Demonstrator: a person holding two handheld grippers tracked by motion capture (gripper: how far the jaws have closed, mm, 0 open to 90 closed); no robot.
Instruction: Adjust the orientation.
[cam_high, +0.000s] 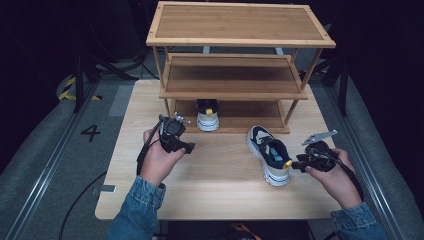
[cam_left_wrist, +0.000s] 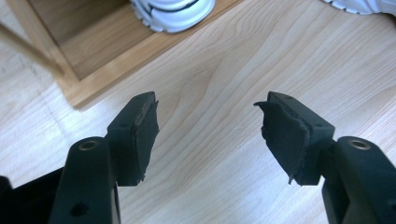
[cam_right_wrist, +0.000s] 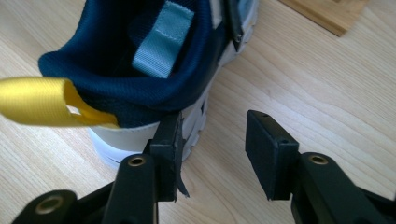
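While the left tongs (cam_high: 186, 148) hung over the bare desk (cam_high: 220, 190) in front of the rack (cam_high: 235, 95), its jaws stood wide apart with nothing between them. One shoe (cam_high: 207, 116) sat on the lowest shelf of the rack, heel toward the person. A second shoe (cam_high: 269, 154) lay on the desk just before the rack's right corner, white with a dark blue collar and a yellow loop (cam_right_wrist: 42, 102) at the heel. The right tongs (cam_right_wrist: 212, 140) was at this heel, also open and holding nothing; one jaw was close against the white side of the shoe, whether touching I cannot tell, and the other stood free over the wood
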